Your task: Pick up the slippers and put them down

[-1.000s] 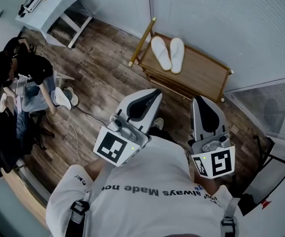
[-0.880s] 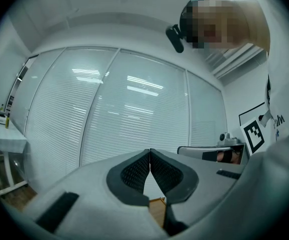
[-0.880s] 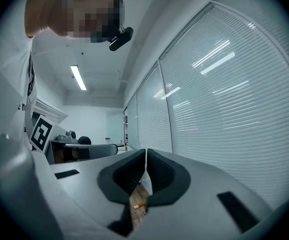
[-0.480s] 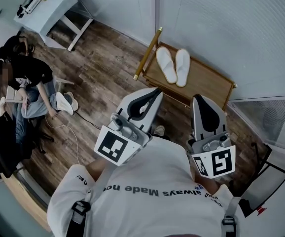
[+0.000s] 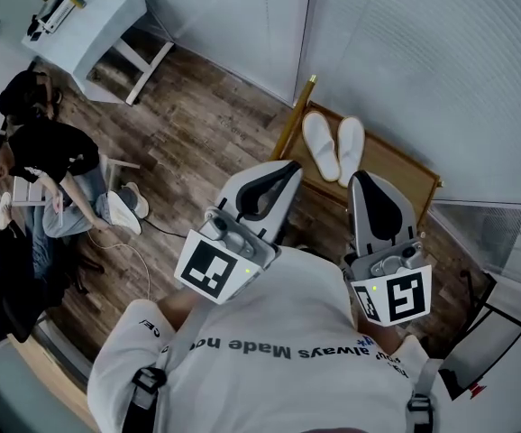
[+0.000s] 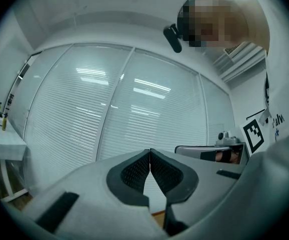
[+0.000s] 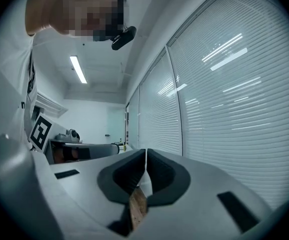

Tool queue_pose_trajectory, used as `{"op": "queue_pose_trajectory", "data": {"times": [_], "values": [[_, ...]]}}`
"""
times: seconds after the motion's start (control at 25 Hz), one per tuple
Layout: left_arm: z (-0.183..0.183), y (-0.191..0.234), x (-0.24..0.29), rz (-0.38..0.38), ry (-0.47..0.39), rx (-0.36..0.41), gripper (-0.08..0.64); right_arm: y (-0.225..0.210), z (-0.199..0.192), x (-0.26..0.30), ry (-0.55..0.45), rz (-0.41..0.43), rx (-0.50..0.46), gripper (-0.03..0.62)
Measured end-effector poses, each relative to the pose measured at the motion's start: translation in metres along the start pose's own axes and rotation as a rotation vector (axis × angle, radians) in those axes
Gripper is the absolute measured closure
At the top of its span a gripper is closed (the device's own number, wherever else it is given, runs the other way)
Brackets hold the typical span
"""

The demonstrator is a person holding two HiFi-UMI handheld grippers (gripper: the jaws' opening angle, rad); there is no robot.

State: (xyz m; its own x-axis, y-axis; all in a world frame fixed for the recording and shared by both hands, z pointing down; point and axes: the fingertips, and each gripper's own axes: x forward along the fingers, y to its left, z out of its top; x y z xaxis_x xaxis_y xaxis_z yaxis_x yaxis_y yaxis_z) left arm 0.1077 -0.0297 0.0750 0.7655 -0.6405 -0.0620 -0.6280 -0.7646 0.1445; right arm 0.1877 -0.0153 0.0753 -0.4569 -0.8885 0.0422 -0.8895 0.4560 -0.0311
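Note:
Two white slippers (image 5: 333, 147) lie side by side on the top of a low wooden rack (image 5: 396, 165) that stands against the blinds. My left gripper (image 5: 283, 171) is held level in front of my chest, its tip just short of the rack's near left corner, jaws shut and empty. My right gripper (image 5: 367, 186) sits beside it, over the rack's near edge, also shut with nothing in it. In the left gripper view the pads (image 6: 149, 156) meet; in the right gripper view the pads (image 7: 146, 156) meet too. Neither gripper touches the slippers.
White blinds (image 5: 423, 52) cover the wall behind the rack. A seated person (image 5: 49, 165) is at the left on the wooden floor (image 5: 188, 142), with a white table (image 5: 80, 16) at the upper left. A cable (image 5: 130, 242) trails on the floor.
The rack and slippers have drawn nearer and slid right and down in the head view as I walk toward them. Both grippers kept their pose, shut.

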Motion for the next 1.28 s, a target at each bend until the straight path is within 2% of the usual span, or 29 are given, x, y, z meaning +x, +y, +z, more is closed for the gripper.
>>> {"op": "queue_pose_trajectory", "data": {"times": [0.28,0.84,1.04,1.28], "values": [[-0.01,0.028,0.012,-0.031,0.044,-0.016,0.548,-0.002,-0.009,0.029,0.007,-0.017,-0.002,0.575],[-0.014,0.022,0.059,-0.028,0.022,-0.026,0.548,-0.053,-0.01,0.029,0.033,-0.036,-0.011,0.575],[-0.033,0.027,0.065,0.003,0.076,-0.024,0.548,-0.068,-0.027,0.031,0.075,-0.051,-0.006,0.574],[-0.055,0.03,0.071,0.016,0.072,-0.033,0.548,-0.08,-0.06,0.03,0.132,-0.057,0.014,0.554]]}}
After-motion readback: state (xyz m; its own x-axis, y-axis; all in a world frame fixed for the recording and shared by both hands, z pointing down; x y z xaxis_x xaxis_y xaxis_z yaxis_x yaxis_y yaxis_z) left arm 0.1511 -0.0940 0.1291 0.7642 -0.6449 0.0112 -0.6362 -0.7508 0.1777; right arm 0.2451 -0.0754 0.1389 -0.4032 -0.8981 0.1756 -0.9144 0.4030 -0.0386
